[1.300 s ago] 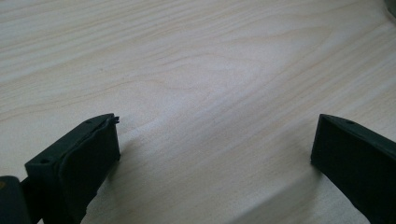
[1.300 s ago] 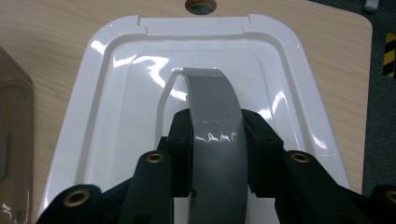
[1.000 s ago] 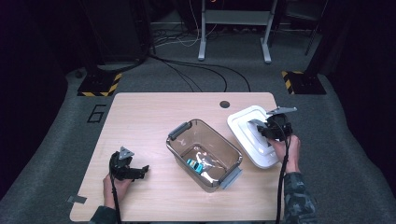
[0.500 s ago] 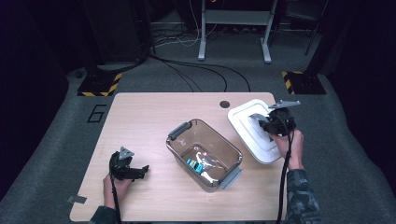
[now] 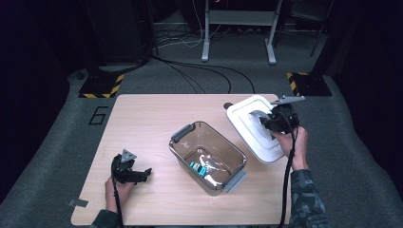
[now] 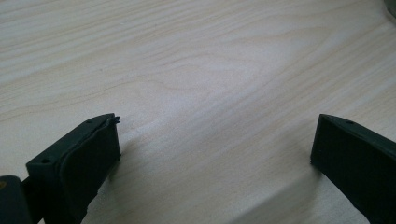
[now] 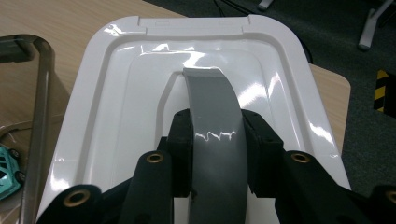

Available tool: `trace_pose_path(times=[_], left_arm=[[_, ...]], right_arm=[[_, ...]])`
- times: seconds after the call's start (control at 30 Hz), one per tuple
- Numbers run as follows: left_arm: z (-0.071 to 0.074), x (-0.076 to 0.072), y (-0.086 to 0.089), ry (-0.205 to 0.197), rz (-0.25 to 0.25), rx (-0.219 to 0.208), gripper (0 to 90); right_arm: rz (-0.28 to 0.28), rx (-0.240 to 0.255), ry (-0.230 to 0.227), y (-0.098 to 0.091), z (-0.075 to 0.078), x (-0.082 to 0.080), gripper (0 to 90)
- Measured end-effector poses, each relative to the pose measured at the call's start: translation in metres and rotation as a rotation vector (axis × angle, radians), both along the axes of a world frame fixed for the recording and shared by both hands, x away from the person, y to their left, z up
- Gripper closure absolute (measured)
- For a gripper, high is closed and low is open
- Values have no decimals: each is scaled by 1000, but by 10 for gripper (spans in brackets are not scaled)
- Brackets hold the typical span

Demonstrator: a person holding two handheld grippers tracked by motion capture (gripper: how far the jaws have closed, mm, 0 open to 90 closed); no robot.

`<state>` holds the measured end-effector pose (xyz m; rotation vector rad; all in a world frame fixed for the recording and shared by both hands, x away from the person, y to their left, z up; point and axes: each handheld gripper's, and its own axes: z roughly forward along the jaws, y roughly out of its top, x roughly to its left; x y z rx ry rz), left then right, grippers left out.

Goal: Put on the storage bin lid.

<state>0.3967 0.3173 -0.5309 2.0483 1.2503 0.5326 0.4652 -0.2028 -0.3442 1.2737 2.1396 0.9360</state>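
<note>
- Grey handle (image 7: 215, 135) of the white lid (image 7: 121, 107) sat clenched between the right gripper's (image 7: 215, 158) two black jaws; in the right gripper view the arched grey strap ran straight up between the pads, which pressed on it from both sides.
- From the high view, the lid (image 5: 247, 124) lay at the right far part of the wooden table (image 5: 142, 118), its near right corner past the table's right edge, and the right gripper (image 5: 275, 122) sat over its middle with the person's right hand (image 5: 292, 142) behind it.
- A grey three-cornered plate (image 5: 287, 99) stood out on top of that gripper, and its cable trailed back along the sleeve.
- A clear brownish bin (image 5: 207, 156) with grey latches at its two ends stood open near the middle of the table, just beside the lid but whether touching it could not be told.
- Inside the bin lay a small teal toy car (image 5: 197, 167) and some pale bits that were too small to make out; the right gripper view caught the car (image 7: 7, 170) at its left edge, behind the bin's wall (image 7: 39, 121).
- The left gripper (image 5: 138, 175) rested low at the near left part of the table, well apart from the bin, held in the left hand (image 5: 119, 187).
- Its jaws stood released and wide apart in the left gripper view, with only bare wood grain (image 6: 210, 93) between them and nothing grasped.
- A painted number 6 (image 5: 98, 115) marked the grey floor beside the table's far left corner, and black cables ran across the floor beyond.
</note>
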Motion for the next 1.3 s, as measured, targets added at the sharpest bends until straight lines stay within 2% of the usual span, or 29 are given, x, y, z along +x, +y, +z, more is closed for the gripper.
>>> trace_pose_path(times=[0.47,0.77,0.8,1.3], left_arm=[[0,0,0,-1,-1,-1,11],[0,0,0,-3,1,-3,13],[0,0,0,-3,1,-2,13],[0,0,0,-3,-1,-3,15]], right_arm=[[80,17,0,41,17,-11,669],[124,19,7,64,16,-16,670],[117,26,19,68,16,-17,669],[168,14,37,100,9,-30,669]])
